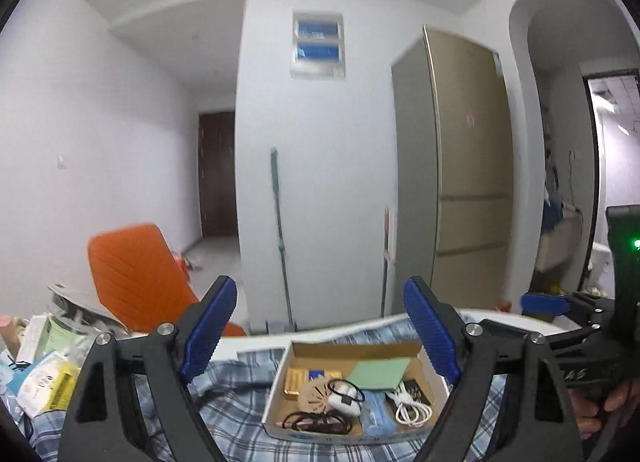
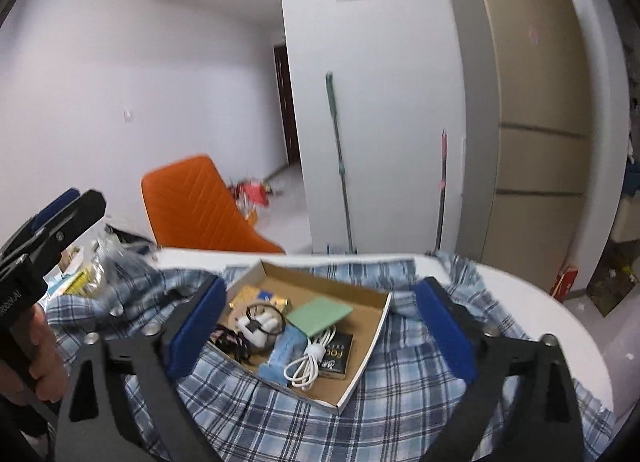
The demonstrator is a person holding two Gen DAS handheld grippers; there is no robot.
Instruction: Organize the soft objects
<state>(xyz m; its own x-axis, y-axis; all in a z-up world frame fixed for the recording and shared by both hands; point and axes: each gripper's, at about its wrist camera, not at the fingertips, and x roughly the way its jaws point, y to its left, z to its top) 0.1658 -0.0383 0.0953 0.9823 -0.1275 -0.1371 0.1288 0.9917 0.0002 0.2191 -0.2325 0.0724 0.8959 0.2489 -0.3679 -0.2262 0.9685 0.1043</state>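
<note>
Lying rumpled across the white table [image 2: 532, 294] to its far edge, the plaid shirt [image 2: 400, 402] looks light and limp under a laden cardboard box [image 2: 370, 336]; pinch a loose fold. Left tongs [image 1: 320, 334] and right tongs [image 2: 320, 326] gape wide, empty

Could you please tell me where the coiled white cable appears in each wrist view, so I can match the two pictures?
Left wrist: white cable at the cardboard box's lower right corner.
Right wrist: white cable near the box's front edge, centre frame.
Shared landmark: green card just behind it.
</note>
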